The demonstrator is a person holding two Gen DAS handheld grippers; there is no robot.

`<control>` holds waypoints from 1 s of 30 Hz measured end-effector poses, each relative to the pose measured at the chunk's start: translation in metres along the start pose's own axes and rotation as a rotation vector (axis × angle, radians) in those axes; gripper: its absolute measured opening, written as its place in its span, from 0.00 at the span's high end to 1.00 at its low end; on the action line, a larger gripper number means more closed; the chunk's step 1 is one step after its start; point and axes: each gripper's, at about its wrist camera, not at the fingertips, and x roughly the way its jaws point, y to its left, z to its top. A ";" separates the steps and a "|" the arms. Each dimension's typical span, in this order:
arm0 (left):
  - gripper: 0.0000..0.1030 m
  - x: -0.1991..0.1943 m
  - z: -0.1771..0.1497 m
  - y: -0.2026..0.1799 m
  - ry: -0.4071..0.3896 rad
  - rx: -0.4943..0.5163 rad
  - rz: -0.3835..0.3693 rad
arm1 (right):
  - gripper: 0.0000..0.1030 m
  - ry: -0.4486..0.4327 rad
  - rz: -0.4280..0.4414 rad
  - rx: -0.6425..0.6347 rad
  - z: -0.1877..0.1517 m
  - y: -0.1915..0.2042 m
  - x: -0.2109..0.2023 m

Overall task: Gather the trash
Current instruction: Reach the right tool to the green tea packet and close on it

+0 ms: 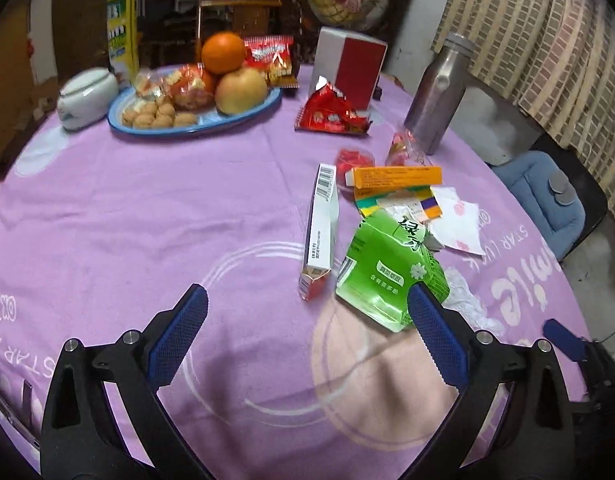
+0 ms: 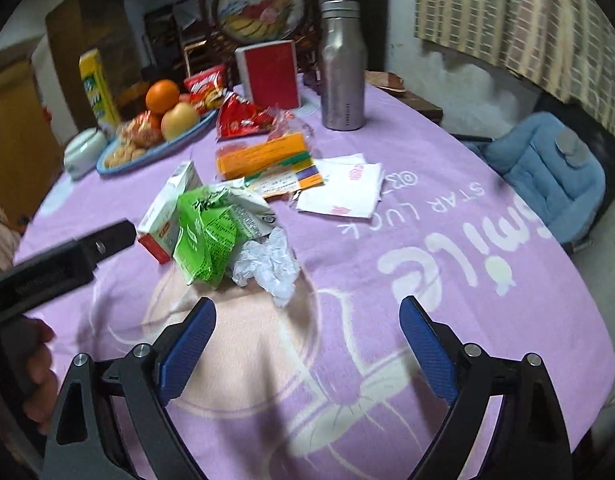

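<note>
A round desk under a lilac printed cloth (image 1: 147, 208) carries a loose heap of trash right of its middle: a crumpled green plastic pouch (image 1: 387, 276) lies nearest, touching a long white cardboard carton with a barcode (image 1: 321, 224) on its left and a wad of clear crinkled film (image 2: 267, 264) on its right. Just beyond the pouch sit an orange flat box (image 1: 397, 176) on a striped flat box (image 2: 285, 178), with a folded white paper napkin with pink flowers (image 2: 341, 190) to their right and a torn red foil snack bag (image 1: 331, 114) farther back. The left gripper (image 1: 307, 304) hovers over bare cloth near the pouch, its blue-padded fingers (image 1: 179, 332) spread wide and released, nothing between them. The right gripper (image 2: 307, 316) also has its fingers apart and empty, the film wad lying just beyond its left finger. At the far left stands a blue oval plate of fruit and biscuits (image 1: 123, 108); a dented steel bottle (image 2: 341, 68) stands upright at the far right.
</note>
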 end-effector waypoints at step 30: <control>0.06 0.026 0.008 0.054 0.106 -0.164 -0.007 | 0.42 0.106 0.113 -0.108 0.043 0.063 0.069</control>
